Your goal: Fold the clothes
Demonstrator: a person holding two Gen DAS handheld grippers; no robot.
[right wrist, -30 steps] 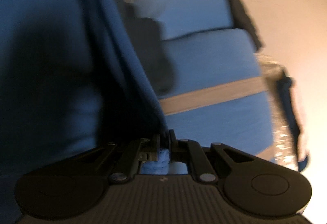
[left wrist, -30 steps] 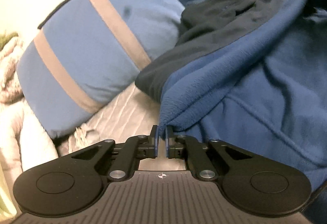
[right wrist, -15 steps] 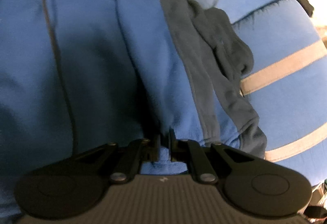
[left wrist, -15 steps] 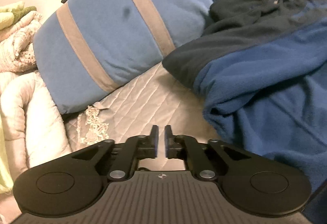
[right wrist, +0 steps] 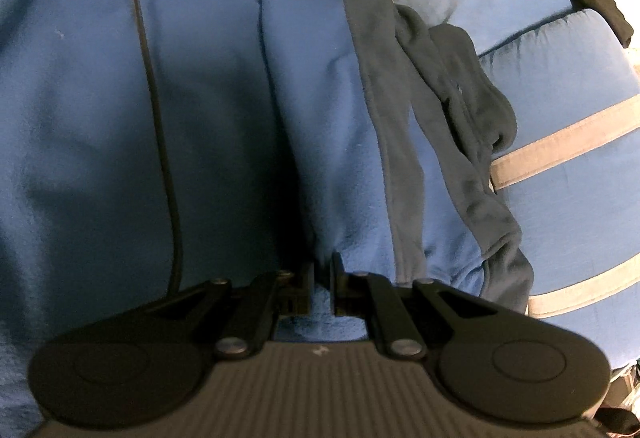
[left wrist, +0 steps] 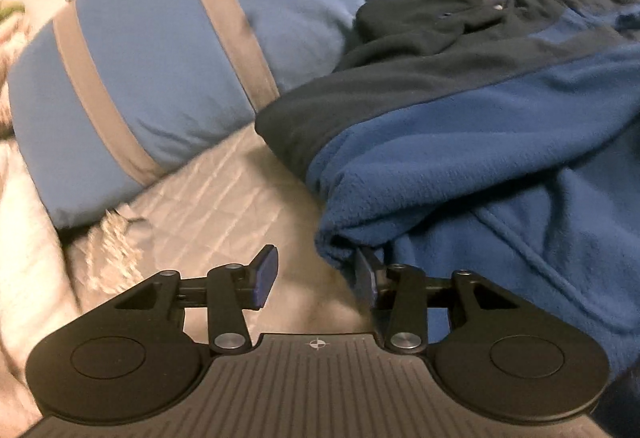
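Observation:
A blue fleece garment with a dark navy band lies spread on the bed, filling the right of the left wrist view. My left gripper stands open at the garment's near corner. That corner drapes over its right finger, and the left finger hangs over bare bedspread. In the right wrist view the same fleece stretches ahead, a thin dark cord running down it. My right gripper is shut on a fold of the blue fleece near the navy band.
Blue pillows with tan stripes lean behind and beside the garment. A grey quilted bedspread lies under my left gripper. A pale blanket is bunched at the far left.
My left gripper let go of the fleece edge, drew back shut, and has now opened at the garment's corner. The right gripper kept its hold while the fleece came down flat.

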